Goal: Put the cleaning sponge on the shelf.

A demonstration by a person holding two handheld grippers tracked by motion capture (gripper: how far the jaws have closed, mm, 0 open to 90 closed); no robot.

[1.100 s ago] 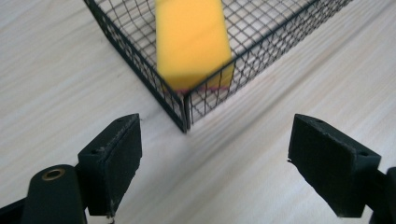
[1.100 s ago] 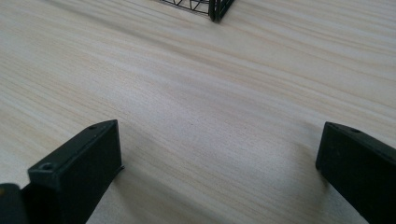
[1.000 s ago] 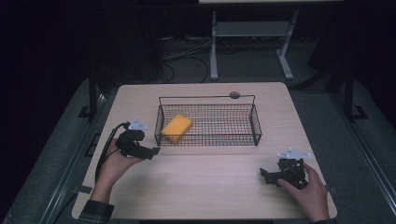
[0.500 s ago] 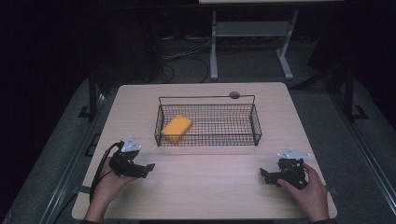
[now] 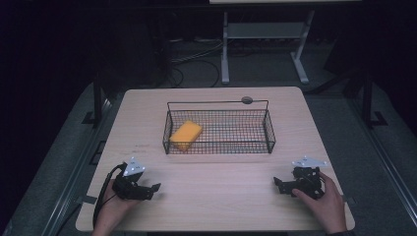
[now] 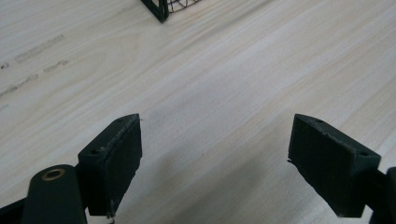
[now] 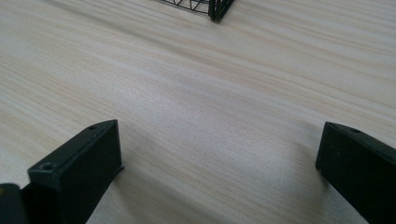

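Your left gripper [image 5: 156, 188] sits near the table's 7 o'clock corner, released: in the left gripper view its jaws stand wide apart with nothing but bare wood between them, and the left gripper [image 6: 215, 163] holds and touches no object. Your right gripper [image 5: 276, 184] rests near the 5 o'clock corner, likewise released; the right gripper view shows the right gripper [image 7: 219, 170] with its jaws spread wide over plain tabletop, gripping nothing.

The yellow sponge [image 5: 185, 135] lies inside the wire basket [image 5: 268, 129], at the basket's 9 o'clock end, tilted against the left wall mesh. The basket stands around the middle of the table [image 5: 221, 196], toward 12 o'clock from both of your hands, and well apart from each gripper. From your left gripper the sponge lies at about 1 o'clock; from your right gripper it is at about 10 o'clock.

The high view gives you the whole layout: both hands, the grey plates on the grippers, the cable trailing from your left one, the sponge, and a small round dark disc [image 5: 247, 100] on the table just beyond the basket's far rim. The left gripper view catches just a corner of the basket [image 6: 161, 8] at its 12 o'clock edge, above wood grain with faint scuff marks at 10 o'clock. The right gripper view likewise shows one basket corner [image 7: 217, 8] at 12 o'clock
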